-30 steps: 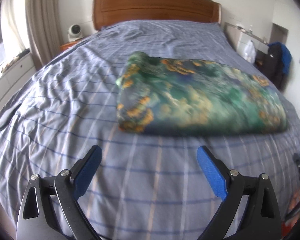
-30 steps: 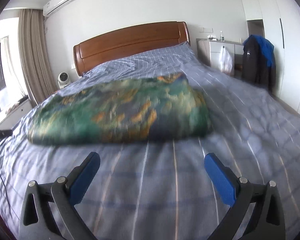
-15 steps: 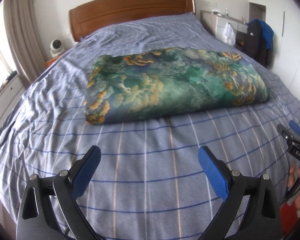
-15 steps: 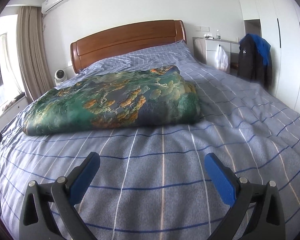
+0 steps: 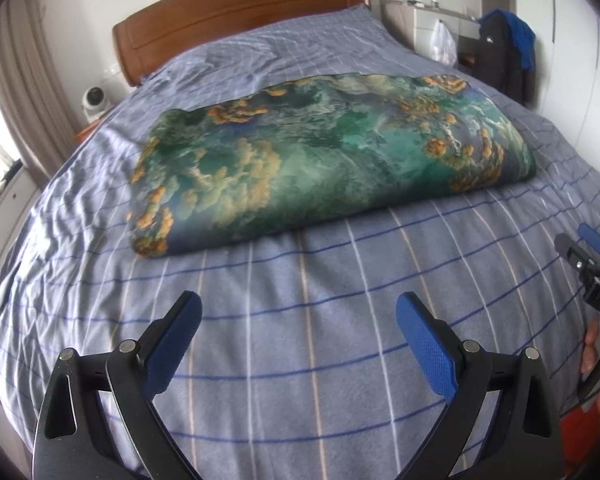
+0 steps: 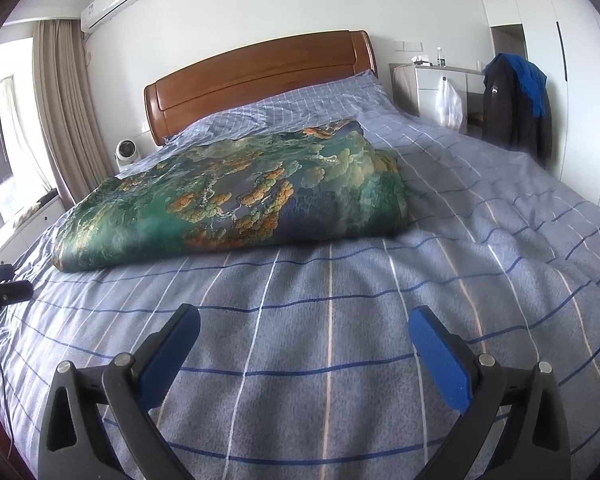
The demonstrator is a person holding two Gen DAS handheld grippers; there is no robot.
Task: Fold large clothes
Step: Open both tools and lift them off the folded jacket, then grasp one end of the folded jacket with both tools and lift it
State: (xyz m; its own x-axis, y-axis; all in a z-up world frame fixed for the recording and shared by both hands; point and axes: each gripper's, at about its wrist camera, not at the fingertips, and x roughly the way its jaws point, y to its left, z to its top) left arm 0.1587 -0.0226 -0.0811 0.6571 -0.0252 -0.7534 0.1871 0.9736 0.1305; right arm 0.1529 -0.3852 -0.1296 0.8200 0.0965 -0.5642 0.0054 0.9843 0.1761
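A large green and orange patterned cloth (image 5: 331,156) lies folded into a thick rectangle in the middle of the bed (image 5: 300,320). It also shows in the right wrist view (image 6: 236,200). My left gripper (image 5: 298,316) is open and empty, held above the bedspread in front of the fold's near edge. My right gripper (image 6: 303,328) is open and empty, also short of the cloth, nearer its right end. The right gripper's tip shows at the right edge of the left wrist view (image 5: 591,256). The left gripper's tip shows at the left edge of the right wrist view (image 6: 0,284).
The bed has a blue striped cover and a wooden headboard (image 6: 260,76). A small white fan (image 6: 126,152) stands left of the headboard. A dark jacket (image 6: 515,108) hangs by a white cabinet (image 6: 439,84) on the right. Curtains (image 6: 64,112) hang at the left.
Both grippers have drawn back and swung, so the folded cloth sits more centred in the left view. The cloth itself has not moved. Both stay open.
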